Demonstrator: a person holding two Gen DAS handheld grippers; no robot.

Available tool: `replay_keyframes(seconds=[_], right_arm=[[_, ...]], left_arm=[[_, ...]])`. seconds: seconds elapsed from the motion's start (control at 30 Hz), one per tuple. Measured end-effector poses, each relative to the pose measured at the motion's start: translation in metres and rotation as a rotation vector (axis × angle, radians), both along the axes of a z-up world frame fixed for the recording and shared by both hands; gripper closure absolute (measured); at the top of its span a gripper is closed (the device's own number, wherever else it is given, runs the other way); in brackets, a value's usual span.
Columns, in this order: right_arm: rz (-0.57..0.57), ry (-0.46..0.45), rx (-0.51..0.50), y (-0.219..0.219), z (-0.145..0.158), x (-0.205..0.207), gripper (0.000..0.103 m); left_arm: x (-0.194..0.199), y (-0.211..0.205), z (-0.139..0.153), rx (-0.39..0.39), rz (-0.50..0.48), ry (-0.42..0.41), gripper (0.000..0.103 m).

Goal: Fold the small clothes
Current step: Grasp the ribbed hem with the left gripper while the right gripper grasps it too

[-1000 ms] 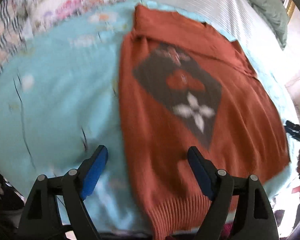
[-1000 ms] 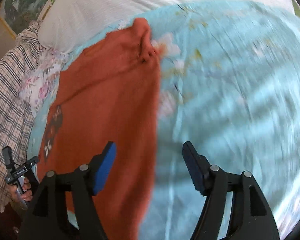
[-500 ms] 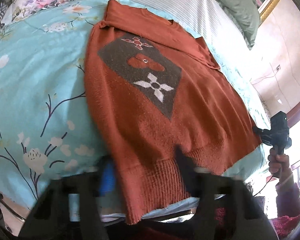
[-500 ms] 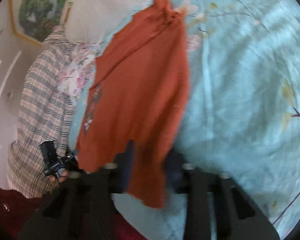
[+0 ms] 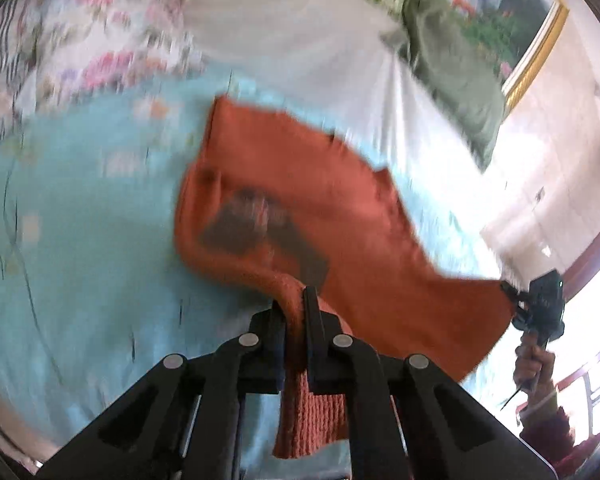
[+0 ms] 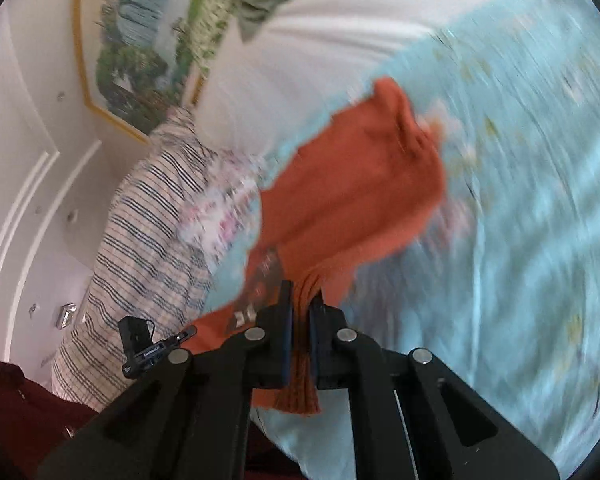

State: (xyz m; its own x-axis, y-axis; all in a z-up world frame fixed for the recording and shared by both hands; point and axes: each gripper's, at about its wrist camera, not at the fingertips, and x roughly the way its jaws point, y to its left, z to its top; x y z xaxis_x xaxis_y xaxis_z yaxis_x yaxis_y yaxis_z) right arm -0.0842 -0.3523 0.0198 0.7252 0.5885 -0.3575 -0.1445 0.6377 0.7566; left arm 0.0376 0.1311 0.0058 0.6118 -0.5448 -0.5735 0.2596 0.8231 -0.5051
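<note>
Left gripper (image 5: 296, 312) clamped on sweater (image 5: 340, 216) hem | right gripper (image 6: 299, 320) clamped on opposite hem corner | hem raised near both, body stretched away lengthwise, collar far on bed (image 5: 80, 240)

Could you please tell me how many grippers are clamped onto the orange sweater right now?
2. The left gripper pinches one corner of the orange sweater at its ribbed hem; the right gripper pinches the other hem corner.
</note>
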Motion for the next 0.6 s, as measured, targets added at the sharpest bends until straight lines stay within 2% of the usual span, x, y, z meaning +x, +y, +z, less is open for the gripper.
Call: replay_keyframes(seconds=[0.1,0.27,0.4,0.6], right_arm=[[-0.023,-0.063,-0.012,-0.005,0.024,0.033,0.096],[-0.084,-0.092,-0.016,-0.020,0.042,0.101,0.096],[-0.124,-0.057,-0.055,-0.029,0.043,0.164,0.096],[-0.170,0.028,-0.104,-0.047,0.026,0.244,0.096]], left_arm=[[0.034,-0.003,0.026,-0.013,0.045,-0.075,0.097],[0.105,-0.012,0.040,0.017,0.126,-0.131,0.098],[0.166,-0.022,0.032,0.068,0.191,-0.134,0.098],[0.244,-0.026,-0.002,0.120,0.257,-0.079,0.098]])
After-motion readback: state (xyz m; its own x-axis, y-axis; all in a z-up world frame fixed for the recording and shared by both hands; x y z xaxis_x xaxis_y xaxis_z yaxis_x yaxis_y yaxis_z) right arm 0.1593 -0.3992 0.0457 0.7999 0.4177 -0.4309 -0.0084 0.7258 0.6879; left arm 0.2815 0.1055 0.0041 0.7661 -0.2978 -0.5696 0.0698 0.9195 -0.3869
